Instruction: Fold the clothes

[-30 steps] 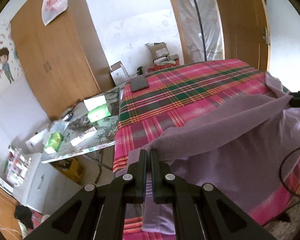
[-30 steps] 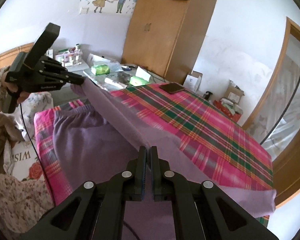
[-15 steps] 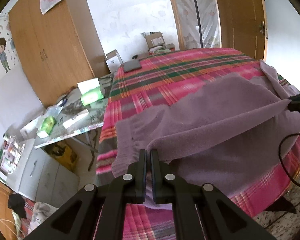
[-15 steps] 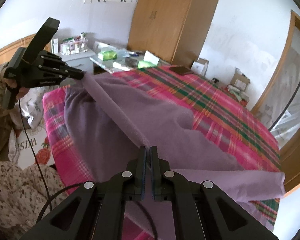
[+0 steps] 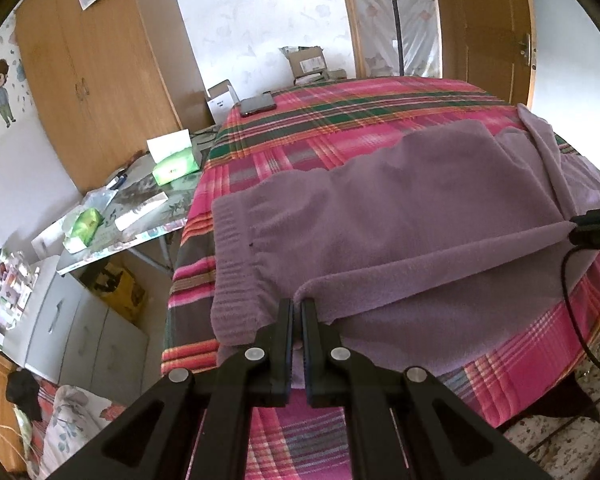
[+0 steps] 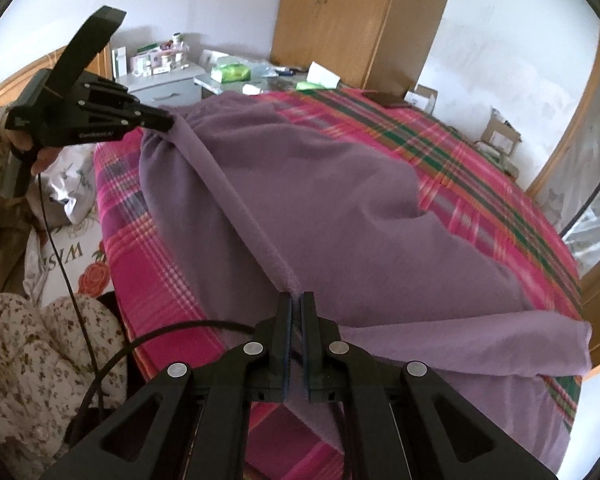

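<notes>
A pair of purple fleece trousers [image 5: 400, 216] is lying spread across a table covered with a pink, green and orange plaid cloth [image 5: 340, 120], its ribbed elastic waistband [image 5: 232, 264] hanging over the table's near-left edge in the left wrist view. The left gripper [image 5: 296, 308] is pinching the folded edge of the trousers beside the waistband, its jaws pressed together on the fabric. The right gripper [image 6: 298, 300] is likewise clamping the same folded edge further along toward the legs, jaws tight on the cloth. Between the two grippers the edge is stretching as a taut ridge [image 6: 236, 196] raised slightly above the rest of the garment, which is resting on the plaid cloth. One trouser leg end [image 6: 540, 340] is draping toward the table's right edge in the right wrist view. A dark phone [image 5: 257, 105] is lying on the far corner of the plaid cloth, well apart from the trousers. Beside the table, a lower side table [image 5: 140, 216] is carrying green tissue packs [image 5: 176, 164], and a wooden wardrobe [image 5: 92, 72] is standing behind it.
</notes>
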